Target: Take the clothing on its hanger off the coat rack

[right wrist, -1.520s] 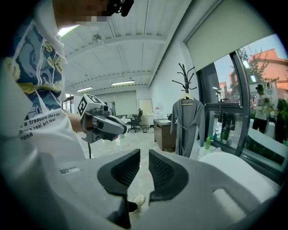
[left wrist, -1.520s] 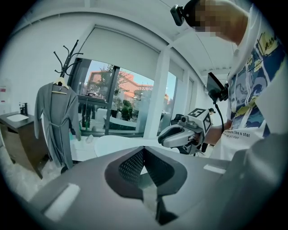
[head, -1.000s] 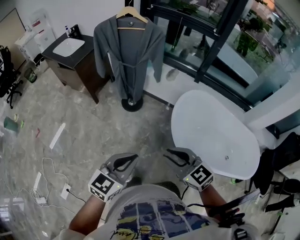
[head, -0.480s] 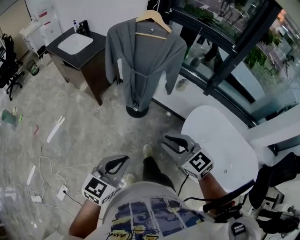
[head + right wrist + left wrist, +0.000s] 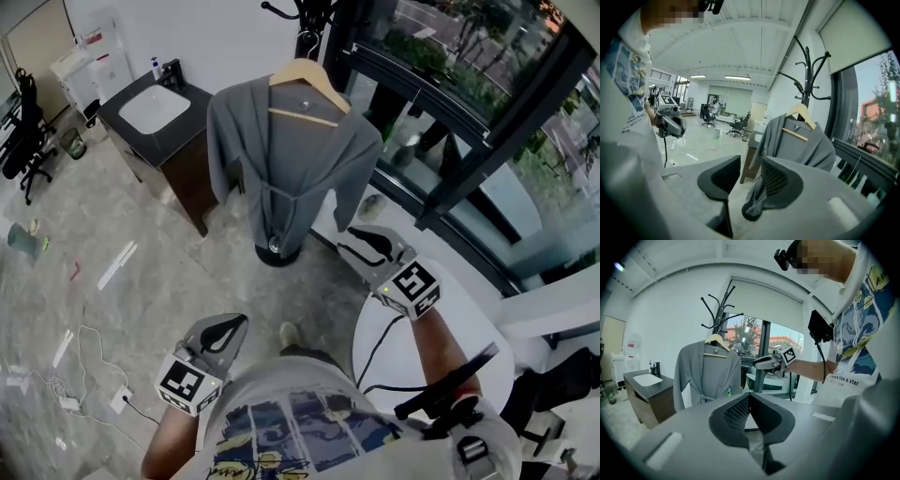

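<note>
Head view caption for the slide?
Grey robe on wooden hanger hangs from coat rack; right gripper, jaws just opening and empty, faces it.

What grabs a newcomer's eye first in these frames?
A grey robe on a wooden hanger hangs from the black coat rack by the window, at the top centre of the head view. The right gripper is held out toward it. Its jaws have just been opening and nothing is between them. The left gripper sits lower left, jaws together.
</note>
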### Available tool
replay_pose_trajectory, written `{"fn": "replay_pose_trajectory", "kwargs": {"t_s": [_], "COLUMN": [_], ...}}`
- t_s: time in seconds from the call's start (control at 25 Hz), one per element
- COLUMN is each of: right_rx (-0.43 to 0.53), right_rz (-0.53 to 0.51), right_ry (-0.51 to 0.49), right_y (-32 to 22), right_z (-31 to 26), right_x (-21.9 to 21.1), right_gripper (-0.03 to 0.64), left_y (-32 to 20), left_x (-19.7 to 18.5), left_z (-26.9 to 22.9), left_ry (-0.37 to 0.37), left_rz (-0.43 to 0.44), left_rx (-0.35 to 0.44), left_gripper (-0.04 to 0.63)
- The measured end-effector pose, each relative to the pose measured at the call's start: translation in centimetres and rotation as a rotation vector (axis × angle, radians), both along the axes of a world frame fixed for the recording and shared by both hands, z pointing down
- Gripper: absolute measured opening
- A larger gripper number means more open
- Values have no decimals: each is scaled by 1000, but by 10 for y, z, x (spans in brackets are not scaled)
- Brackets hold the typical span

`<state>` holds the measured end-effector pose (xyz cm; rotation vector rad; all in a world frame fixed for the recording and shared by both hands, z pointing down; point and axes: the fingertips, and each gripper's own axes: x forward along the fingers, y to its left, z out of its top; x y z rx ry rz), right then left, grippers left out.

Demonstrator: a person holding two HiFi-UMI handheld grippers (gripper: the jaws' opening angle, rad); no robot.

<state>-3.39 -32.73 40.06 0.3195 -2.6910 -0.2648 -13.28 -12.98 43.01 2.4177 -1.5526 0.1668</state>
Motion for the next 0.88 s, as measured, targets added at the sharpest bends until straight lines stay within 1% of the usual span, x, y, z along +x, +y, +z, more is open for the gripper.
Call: {"fn": "replay_pose_trajectory", "kwargs": {"t_s": [0.12,0.2,0.4,0.6,0.76,0.88], "right_rx": [70,100,127,129,100,58], "right_rz": [2,9,1,-37,-93,-164], "right_ry": [30,35,17,43,74,92], "right_y": [-63,-102,-174,-223,-250,-257], "right_z": [-19,-33,-59,-68,-65,-60], "right_x": [1,-1,-11,-32,-53,-68], "right_gripper": [146,158,167,198,222,252], "left_y": [-31,-46,-81,-103,-118,-124], "left_x": [0,0,2,-1,-3,-4], "left_z": [-6,-5,-11,-9,-10,-6], "left_ry": [-2,0,10,11,1,-10], "left_rz": [-21,-30,-60,-95,-116,-129], "left_rx": [0,-3,-6,-9,-26,-32], "left_gripper": [3,3,2,3,3,3]}}
